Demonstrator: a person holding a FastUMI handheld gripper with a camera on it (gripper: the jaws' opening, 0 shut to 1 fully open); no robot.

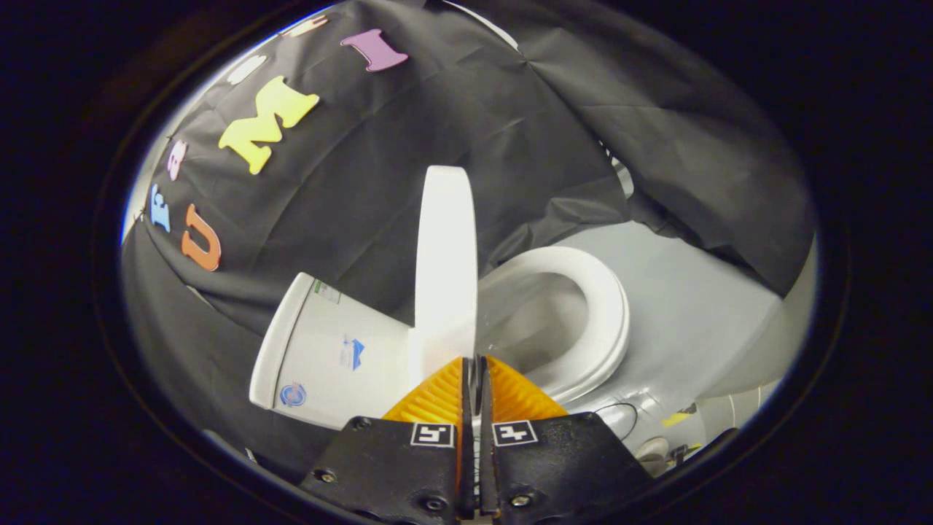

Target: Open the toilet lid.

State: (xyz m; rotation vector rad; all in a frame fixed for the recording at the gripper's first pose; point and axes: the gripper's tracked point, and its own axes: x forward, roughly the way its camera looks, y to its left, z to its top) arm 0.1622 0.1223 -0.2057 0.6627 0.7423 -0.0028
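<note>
Gripper view is showing the gripper pinching narrowly shut below the toilet lid standing upright at twelve o'clock, seat lying at two.

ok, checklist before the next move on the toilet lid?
1. Lid raised off the seat: ok, it stands edge-on, near upright.
2. Seat still down on the bowl: ok.
3. Gripper fingers: nearly together, narrow slit between them.
4. Lid pinched between the fingers: cannot tell, its lower edge meets the tips.
5. Lid resting against the tank: cannot tell.
6. Room to back away: cannot tell.
</note>
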